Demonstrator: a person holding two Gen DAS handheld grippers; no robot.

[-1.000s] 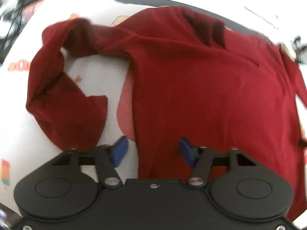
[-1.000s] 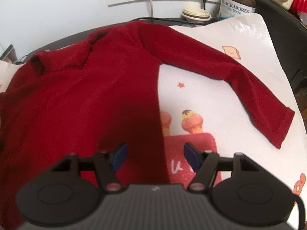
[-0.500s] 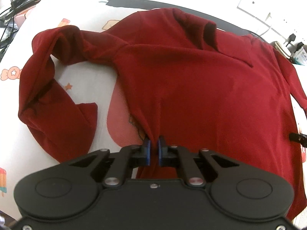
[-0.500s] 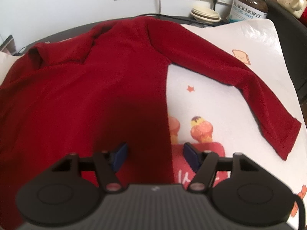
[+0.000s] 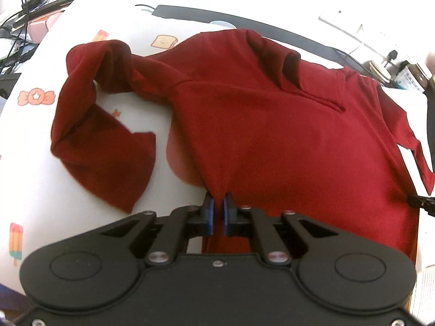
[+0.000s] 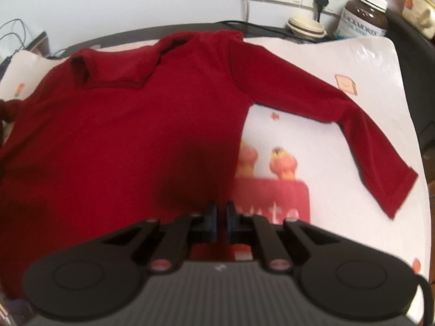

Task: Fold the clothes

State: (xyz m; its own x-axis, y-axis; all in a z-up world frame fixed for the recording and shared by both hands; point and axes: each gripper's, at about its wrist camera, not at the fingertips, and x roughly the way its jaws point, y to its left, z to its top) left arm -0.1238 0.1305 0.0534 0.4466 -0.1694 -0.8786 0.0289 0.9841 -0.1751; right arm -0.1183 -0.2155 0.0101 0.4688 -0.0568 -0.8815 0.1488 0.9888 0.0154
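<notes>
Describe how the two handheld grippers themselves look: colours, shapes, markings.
Left gripper: matte black body, two round discs, silver screws, angled black linkages, blue finger pads. Right gripper: same build, but a ribbed grey centre panel, reddish pivot screws and a thin black cable at its edge.

left gripper (image 5: pixel 217 212): matte black housing, two round raised discs, silver screws at the linkage pivots, blue-padded jaws | right gripper (image 6: pixel 220 217): same black linkages, ribbed grey panel, reddish pivot screws, dark blue pads

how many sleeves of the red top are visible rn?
2. One sleeve lies bunched and folded back at the red top's left side; the other sleeve lies stretched out to its right on the printed mat.
</notes>
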